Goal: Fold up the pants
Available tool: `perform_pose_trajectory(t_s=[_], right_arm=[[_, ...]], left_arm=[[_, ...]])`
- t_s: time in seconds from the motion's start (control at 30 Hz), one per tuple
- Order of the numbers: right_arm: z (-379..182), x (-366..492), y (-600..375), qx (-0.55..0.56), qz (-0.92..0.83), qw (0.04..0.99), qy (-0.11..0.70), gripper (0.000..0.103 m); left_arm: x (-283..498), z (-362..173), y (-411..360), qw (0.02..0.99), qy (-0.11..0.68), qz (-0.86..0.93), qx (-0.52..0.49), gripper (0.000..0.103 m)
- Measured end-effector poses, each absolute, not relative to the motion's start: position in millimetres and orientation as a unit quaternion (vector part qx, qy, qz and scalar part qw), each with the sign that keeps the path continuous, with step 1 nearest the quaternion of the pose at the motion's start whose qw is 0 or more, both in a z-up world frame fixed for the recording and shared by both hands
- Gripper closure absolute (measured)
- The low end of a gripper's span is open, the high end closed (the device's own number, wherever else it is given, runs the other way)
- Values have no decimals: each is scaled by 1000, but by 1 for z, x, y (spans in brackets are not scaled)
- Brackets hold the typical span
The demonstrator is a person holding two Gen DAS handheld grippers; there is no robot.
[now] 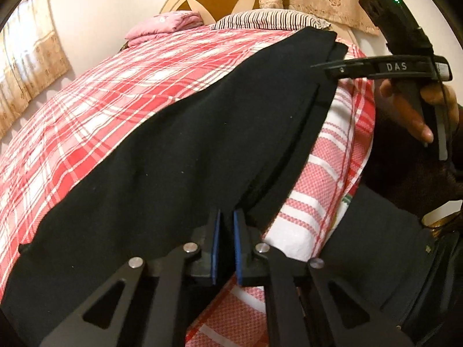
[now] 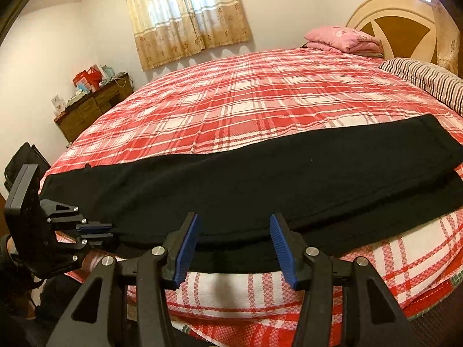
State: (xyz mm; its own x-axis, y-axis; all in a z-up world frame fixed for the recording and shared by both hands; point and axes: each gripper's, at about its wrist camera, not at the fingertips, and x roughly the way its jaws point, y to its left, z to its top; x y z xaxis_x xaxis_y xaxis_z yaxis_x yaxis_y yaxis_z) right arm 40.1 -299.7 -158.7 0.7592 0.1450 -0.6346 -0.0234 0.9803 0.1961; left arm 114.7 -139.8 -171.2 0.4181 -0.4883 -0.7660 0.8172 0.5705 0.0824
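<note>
The right gripper [image 1: 327, 68] reads "DAS". The left gripper [image 1: 227, 217] pinches the pants [image 1: 173, 150] edge. The right one's jaws gape, empty, before the hem.

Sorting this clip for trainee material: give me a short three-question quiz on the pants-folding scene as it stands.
1. True or false: the right gripper is clamped on the black pants.
2. Where do the pants lie on the plaid bedspread? A) stretched along its near edge B) bunched on the pink pillow C) draped over the headboard
3. Which gripper has an edge of the pants pinched?

Key:
1. False. Its jaws stand open at the fabric's edge, not pressing on it.
2. A
3. The left gripper, shut on the pants' edge.
</note>
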Motion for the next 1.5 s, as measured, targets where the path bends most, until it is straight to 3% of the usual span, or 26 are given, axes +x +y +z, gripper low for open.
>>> perform_pose_trajectory(t_s=[0.13, 0.3, 0.47, 0.67, 0.77, 1.07, 1.33, 1.5], right_arm=[[-142, 32, -317, 88, 13, 945, 314, 50], [-114, 12, -393, 191, -67, 944, 259, 50], [-117, 2, -467, 292, -145, 911, 254, 50], [-125, 22, -493, 311, -146, 898, 275, 51], [-130, 31, -494, 308, -135, 897, 289, 97], [-83, 13, -461, 246, -80, 932, 254, 97], [-141, -7, -492, 298, -125, 900, 292, 97], [-129, -3, -491, 284, -119, 911, 275, 97]], left_arm=[[115, -172, -138, 812, 360, -406, 218, 93], [116, -172, -138, 812, 356, -408, 216, 94], [120, -171, -135, 812, 358, -410, 210, 94], [124, -168, -131, 816, 355, -409, 203, 96], [125, -167, -132, 816, 356, -409, 201, 97], [129, -160, -123, 815, 353, -425, 175, 98], [127, -160, -116, 806, 358, -443, 160, 98], [135, -147, -105, 812, 353, -447, 128, 98]])
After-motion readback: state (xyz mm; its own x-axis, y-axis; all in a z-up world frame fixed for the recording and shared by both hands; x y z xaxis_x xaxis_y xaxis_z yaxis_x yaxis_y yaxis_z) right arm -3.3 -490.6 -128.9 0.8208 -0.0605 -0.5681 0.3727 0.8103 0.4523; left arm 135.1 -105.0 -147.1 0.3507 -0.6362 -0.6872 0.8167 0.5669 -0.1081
